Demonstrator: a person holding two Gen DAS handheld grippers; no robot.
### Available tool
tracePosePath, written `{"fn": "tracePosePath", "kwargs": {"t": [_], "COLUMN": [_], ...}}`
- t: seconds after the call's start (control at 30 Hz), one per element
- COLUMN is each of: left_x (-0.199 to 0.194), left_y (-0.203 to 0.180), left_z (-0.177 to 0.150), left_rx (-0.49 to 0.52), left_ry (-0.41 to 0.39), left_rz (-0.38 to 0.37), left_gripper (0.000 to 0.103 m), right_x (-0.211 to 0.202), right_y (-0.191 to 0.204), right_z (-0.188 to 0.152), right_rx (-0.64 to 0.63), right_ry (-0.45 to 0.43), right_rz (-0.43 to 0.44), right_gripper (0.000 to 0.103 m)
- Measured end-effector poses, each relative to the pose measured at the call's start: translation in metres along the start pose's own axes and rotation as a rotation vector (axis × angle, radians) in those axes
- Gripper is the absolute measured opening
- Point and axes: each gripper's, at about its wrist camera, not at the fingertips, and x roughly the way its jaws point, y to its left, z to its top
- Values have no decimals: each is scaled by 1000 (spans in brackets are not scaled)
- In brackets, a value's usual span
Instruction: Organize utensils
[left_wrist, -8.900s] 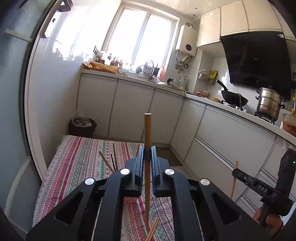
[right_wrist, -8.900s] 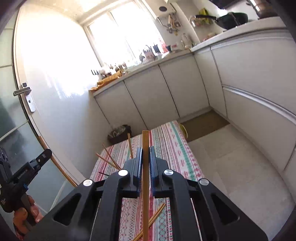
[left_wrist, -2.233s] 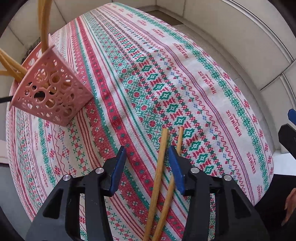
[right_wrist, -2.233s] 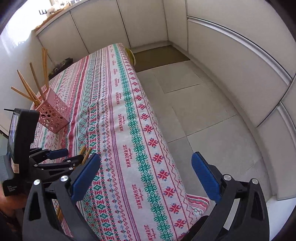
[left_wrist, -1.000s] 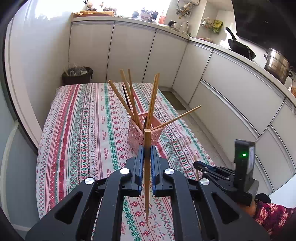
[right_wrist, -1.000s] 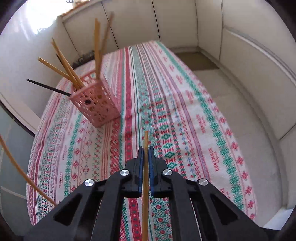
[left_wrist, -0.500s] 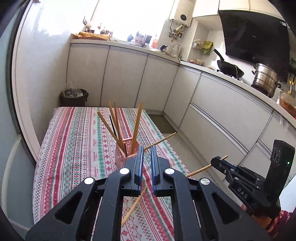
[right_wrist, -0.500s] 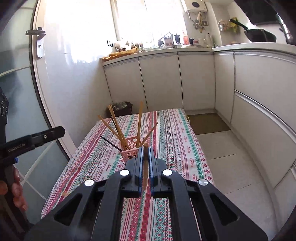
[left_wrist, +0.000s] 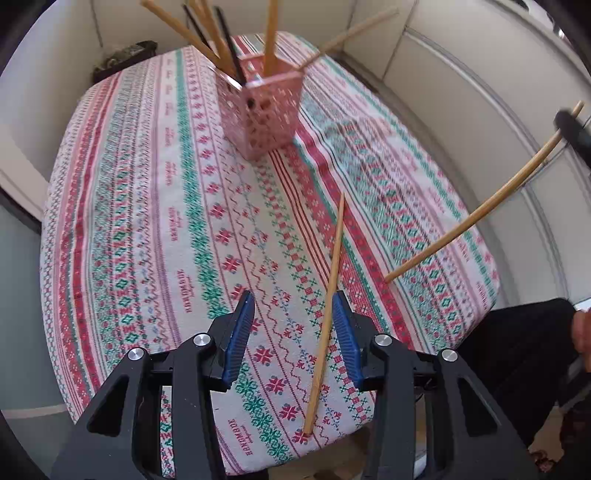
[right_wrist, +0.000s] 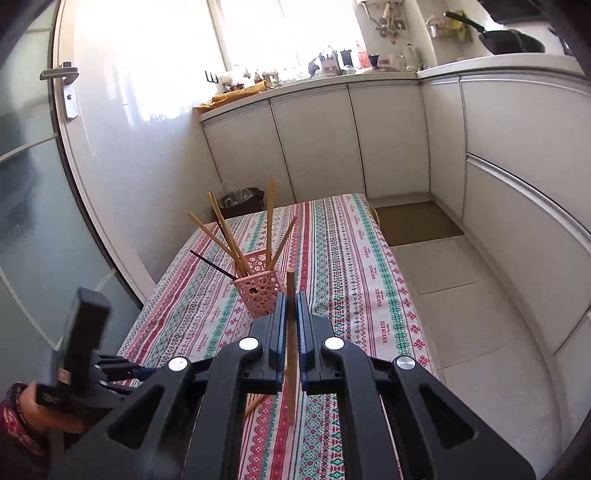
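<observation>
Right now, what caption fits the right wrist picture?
Right gripper clamps a chopstick upright before the pink basket.

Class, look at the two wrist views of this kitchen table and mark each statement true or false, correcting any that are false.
1. The right gripper is shut on a wooden chopstick. True.
2. The pink basket is lying on its side. False: it stands upright on the tablecloth, chopsticks poking out of its top.
3. The left gripper clamps a chopstick tightly. False: its jaws have just been opening, and the loose chopstick between them lies slanted, close to one pad with no squeeze.
4. One dark stick sits among the light wooden ones in the basket. True.
5. The basket is blue. False: it is pink.
</observation>
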Motion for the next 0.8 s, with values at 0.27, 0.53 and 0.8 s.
{"fn": "tracePosePath", "kwargs": {"t": [0.27,0.53,0.8], "left_x": [76,109,59], "left_y": [-51,-61,-38], "left_z": [52,65,21], "left_rx": [165,227,131], "left_ry": [134,190,-143], "left_rz": [113,108,75], "left_gripper": [43,5,4], "right_x": [-1,6,3], "right_y": [-33,-57,-52], "right_z": [2,5,6], "right_rx": [51,89,89], "right_ry": [52,89,91], "right_rz": [21,56,75], "right_gripper": [6,7,7]}}
